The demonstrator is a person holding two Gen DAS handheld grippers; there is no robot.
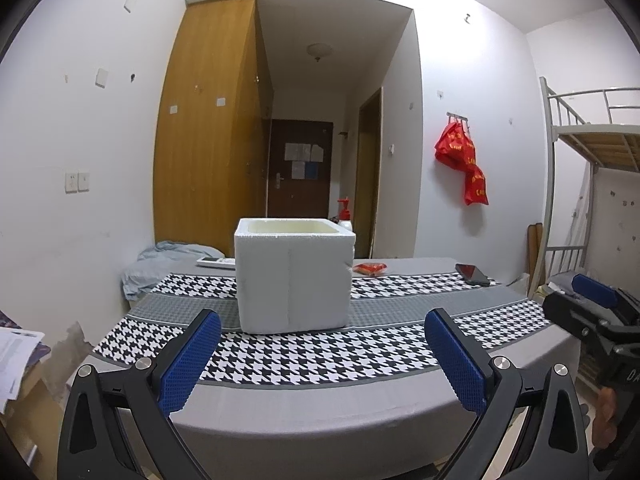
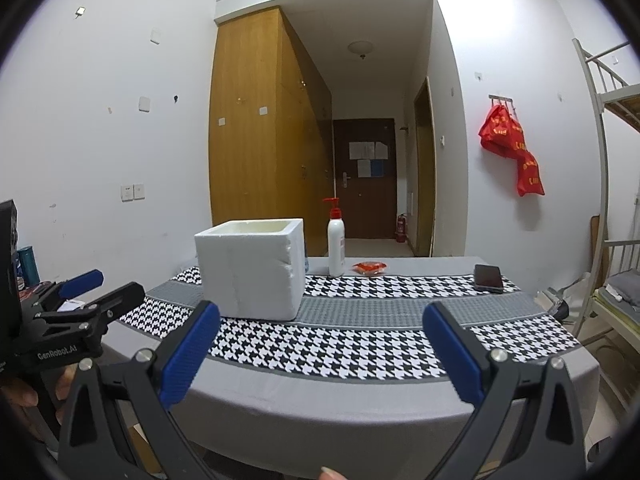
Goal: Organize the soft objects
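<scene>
Two hand-held grippers are seen at the near edge of a table (image 1: 360,432) covered in a grey cloth with black-and-white houndstooth bands. On the left, the left gripper (image 1: 322,360) is held with its blue-padded jaws spread wide and nothing between them. A rumpled pale-blue cloth (image 1: 160,264) is heaped at the far left end of the table. Towards the middle, an open-topped white foam box (image 1: 294,276) is set upright on the cloth. Just right of it — in the right wrist view — a white pump bottle (image 2: 336,246) is stood, then a small red packet (image 2: 370,267), then a dark phone (image 2: 488,278) lying flat. On the right, the right gripper (image 2: 320,356) is likewise held wide open and empty.
</scene>
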